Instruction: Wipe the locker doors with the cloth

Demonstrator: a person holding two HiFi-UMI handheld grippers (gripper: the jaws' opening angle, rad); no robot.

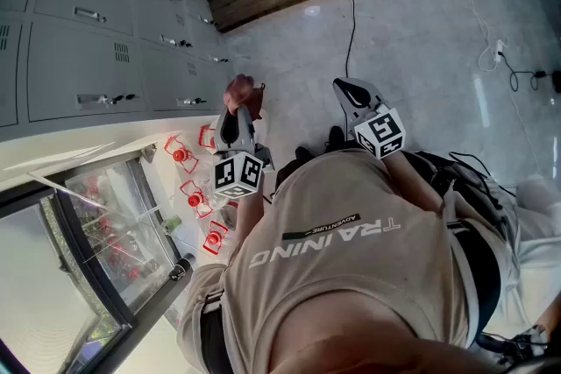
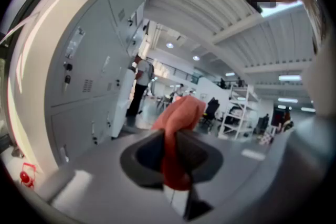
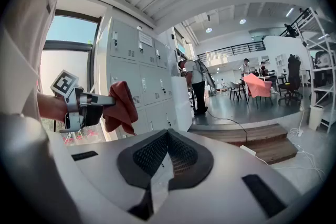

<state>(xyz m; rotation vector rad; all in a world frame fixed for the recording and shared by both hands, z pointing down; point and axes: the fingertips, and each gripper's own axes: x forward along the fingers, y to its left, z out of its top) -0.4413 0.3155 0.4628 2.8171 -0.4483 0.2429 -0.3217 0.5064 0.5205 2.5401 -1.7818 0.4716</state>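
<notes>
The left tool (image 1: 237, 113) was clamped tight on the rust-red crumpled cloth (image 2: 180, 113), which bunched up past the tip and hung down between the jaws. And the cloth was in the air, touching nothing! The grey metal locker doors (image 1: 88, 57) ran along to that tool's left, near but clearly apart from it. So, by my reckoning, no wiping was under way at this moment. Nothing on the doors told me which, if any, had been done, so I'd count the whole bank as left to do. The left hand held its tool out in front of the body, pointing along the row rather than at a door. The right tool (image 3: 167, 136) sat level beside it, off to the right, jaws pressed together on nothing, aimed at the open floor ahead.
</notes>
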